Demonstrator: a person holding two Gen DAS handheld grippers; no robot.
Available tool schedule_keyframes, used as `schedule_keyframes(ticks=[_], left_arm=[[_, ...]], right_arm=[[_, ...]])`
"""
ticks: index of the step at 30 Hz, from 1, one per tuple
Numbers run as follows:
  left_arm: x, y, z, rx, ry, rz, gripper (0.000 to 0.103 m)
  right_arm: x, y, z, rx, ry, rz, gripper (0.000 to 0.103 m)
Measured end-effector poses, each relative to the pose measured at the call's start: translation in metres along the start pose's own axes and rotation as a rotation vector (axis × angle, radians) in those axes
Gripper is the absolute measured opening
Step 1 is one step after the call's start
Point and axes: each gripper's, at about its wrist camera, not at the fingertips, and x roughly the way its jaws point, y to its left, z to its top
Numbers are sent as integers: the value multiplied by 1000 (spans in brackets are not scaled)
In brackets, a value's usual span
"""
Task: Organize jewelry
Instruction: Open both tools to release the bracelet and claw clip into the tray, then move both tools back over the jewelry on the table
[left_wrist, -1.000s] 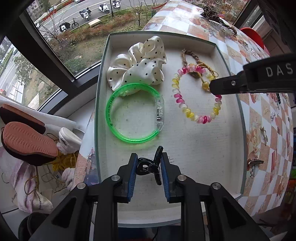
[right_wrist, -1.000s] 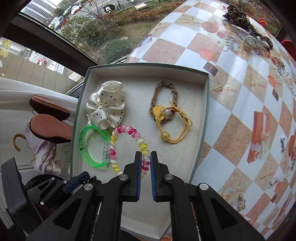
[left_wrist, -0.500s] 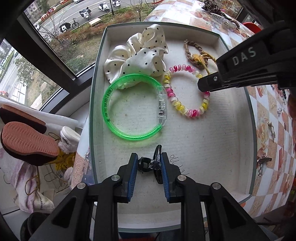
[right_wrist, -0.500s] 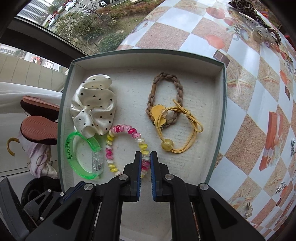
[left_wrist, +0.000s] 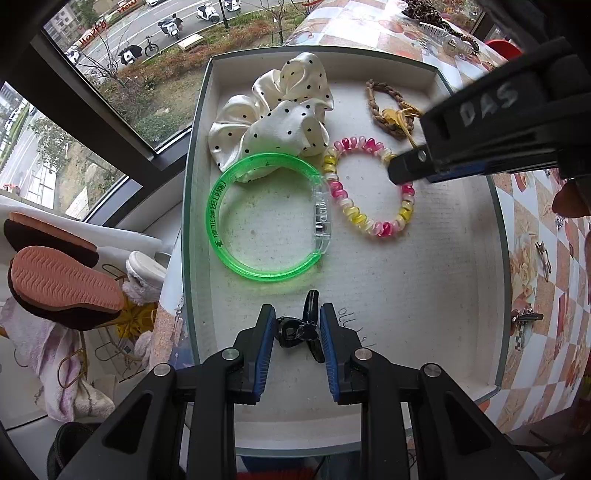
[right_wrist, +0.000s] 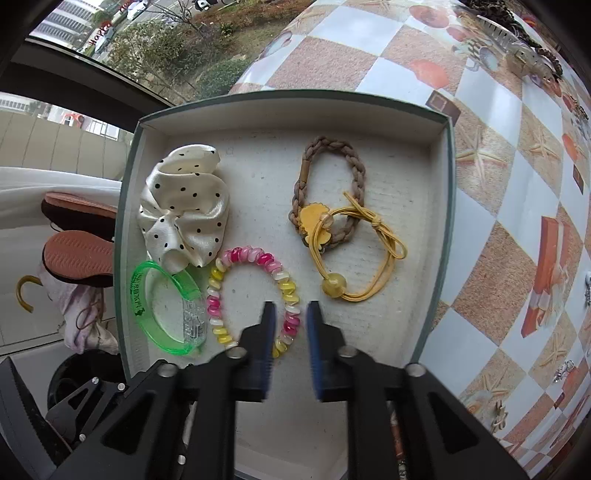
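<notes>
Counter (right_wrist: 495, 206), checkered cloth printed with shells and starfish, set against a window. Shallow box tray (right_wrist: 441, 206), grey-green rim, pale lining, at the counter's window-side corner, one side past the counter's edge. Left hand-held gripper (left_wrist: 297, 325), black with blue pads, pointing down over the near end of the tray, clamped on a small black hair claw clip (left_wrist: 295, 330) just above the lining. Right hand-held gripper (right_wrist: 290, 314), entering from the tray's counter-side edge, jaws just having opened and now apart, blurred, straddling one side of the coil bracelet with no pad seen pressing on it. White satin scrunchie (right_wrist: 184, 206) with black dots, at the far window-side corner of the tray. Green translucent bangle (left_wrist: 266, 218) with clear clasp, just beside the scrunchie, its far arc overlapping the fabric, along the window-side edge. Pink, yellow and white coil bracelet (right_wrist: 255, 295), flat on the lining at mid-tray, touching the bangle's clasp. Brown braided hair tie (right_wrist: 328, 192), toward the far counter-side corner. Yellow elastic hair tie (right_wrist: 354, 254) with a bead and a flat yellow charm, lying across the braided tie. Further small accessories (right_wrist: 517, 48) on the far part of the counter, too small to tell apart.
</notes>
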Motion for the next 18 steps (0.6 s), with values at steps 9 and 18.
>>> schedule_keyframes(ticks=[9, 18], left_arm=[[-10, -1, 1, 21, -7, 37, 92], [-27, -10, 7, 51, -32, 53, 97]], right_arm=[[-46, -6, -11, 29, -100, 66, 52], [-81, -52, -36, 138, -157, 64, 58]])
